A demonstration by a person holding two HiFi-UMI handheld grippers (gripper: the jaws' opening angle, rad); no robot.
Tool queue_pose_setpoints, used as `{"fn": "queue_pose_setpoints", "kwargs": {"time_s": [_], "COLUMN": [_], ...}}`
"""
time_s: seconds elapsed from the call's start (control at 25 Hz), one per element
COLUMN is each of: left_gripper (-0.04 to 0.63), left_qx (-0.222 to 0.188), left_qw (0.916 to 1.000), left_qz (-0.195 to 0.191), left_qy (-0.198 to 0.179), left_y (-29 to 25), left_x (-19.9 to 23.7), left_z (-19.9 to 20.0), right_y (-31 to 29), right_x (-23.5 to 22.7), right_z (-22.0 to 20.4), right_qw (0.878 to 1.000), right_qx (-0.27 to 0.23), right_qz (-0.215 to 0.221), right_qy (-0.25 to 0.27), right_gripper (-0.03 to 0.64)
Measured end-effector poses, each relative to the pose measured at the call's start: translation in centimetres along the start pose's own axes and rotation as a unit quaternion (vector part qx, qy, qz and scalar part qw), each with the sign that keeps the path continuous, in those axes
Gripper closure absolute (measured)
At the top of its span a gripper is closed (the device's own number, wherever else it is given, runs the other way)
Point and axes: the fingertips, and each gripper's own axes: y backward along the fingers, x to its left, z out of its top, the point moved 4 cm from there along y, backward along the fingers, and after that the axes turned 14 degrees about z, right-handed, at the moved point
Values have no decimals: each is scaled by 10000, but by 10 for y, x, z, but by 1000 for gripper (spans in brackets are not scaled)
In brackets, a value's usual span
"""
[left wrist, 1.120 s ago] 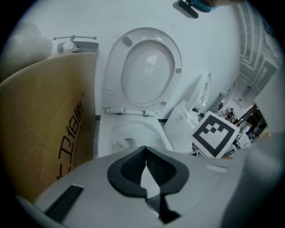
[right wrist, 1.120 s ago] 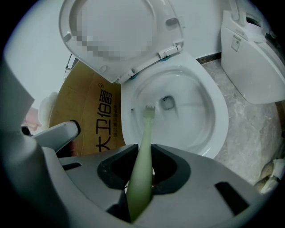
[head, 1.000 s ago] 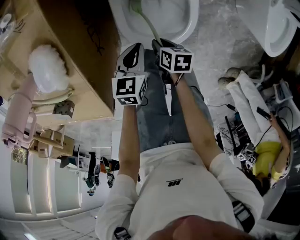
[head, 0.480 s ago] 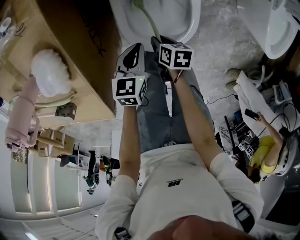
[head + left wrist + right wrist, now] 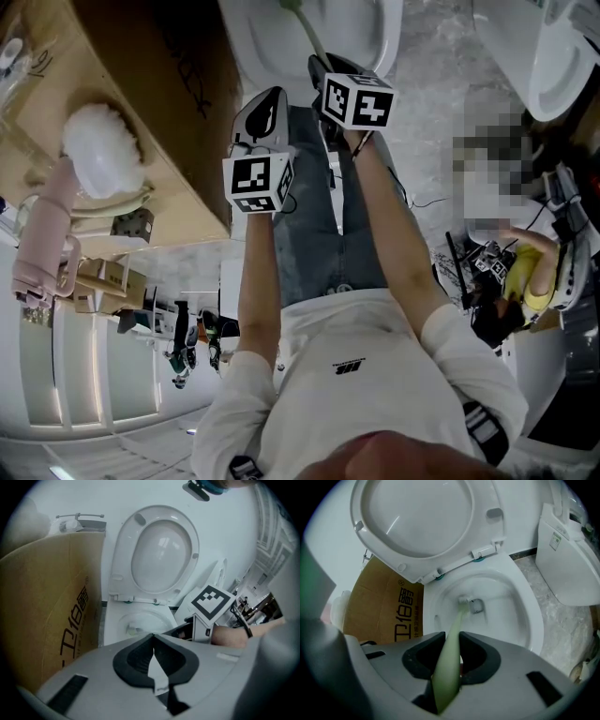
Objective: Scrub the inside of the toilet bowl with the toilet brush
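**Right gripper** [image 5: 451, 654]
- Your jaws are clenched on the pale green handle of the toilet brush [image 5: 449, 667], low centre of the right gripper view.
- The handle runs up and away from the jaws into the toilet bowl [image 5: 524, 620].
- The bristle head [image 5: 463, 601] sits at the bottom of the bowl, mid-frame, just beside the drain opening [image 5: 476, 606].
- Whether the bristles are pressing on the porcelain cannot be told.

**Grip**
- You hold the handle far back from the head.
- This probably gives you reach to the bottom while the gripper stays outside the rim. The cost would be less pressing force at the bristles.

**Seat and lid** [image 5: 417, 513]
- Both are tipped up at the upper left of the frame, so the bowl is open to the brush.

**Left gripper** [image 5: 153, 660]
- The jaws are closed together with nothing between them, lower centre of its own view.
- In the head view the left gripper [image 5: 265, 96] sits just left of the right one [image 5: 317, 64], short of the bowl at the top edge.
- It looks parked there, out of the brush's way.

**Cardboard box** [image 5: 47, 611]
- It stands close against the bowl's side, at the left of the left gripper view.
- Expect it to limit a sideways swing of the handle.

**Stage**
- The brush is at the bowl's bottom, so scrubbing looks under way.
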Motion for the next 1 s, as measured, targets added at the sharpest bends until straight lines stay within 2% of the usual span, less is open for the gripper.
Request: {"fn": "queue_pose_setpoints", "kwargs": {"time_s": [0.52,1.0], "left_gripper": [584,584], "left_qx": [10,8], "left_qw": [10000,10000], "left_qz": [20,61], "left_qy": [18,56], "left_y": [-1,0], "left_x": [-3,-7], "left_z": [1,0], "right_y": [5,7], "right_x": [-23,-42], "right_z": [29,46], "right_qw": [9984,9956], "right_qx": [403,715], "right_qz": [-379,-545], "right_qy": [108,270], "right_gripper": [534,535]}}
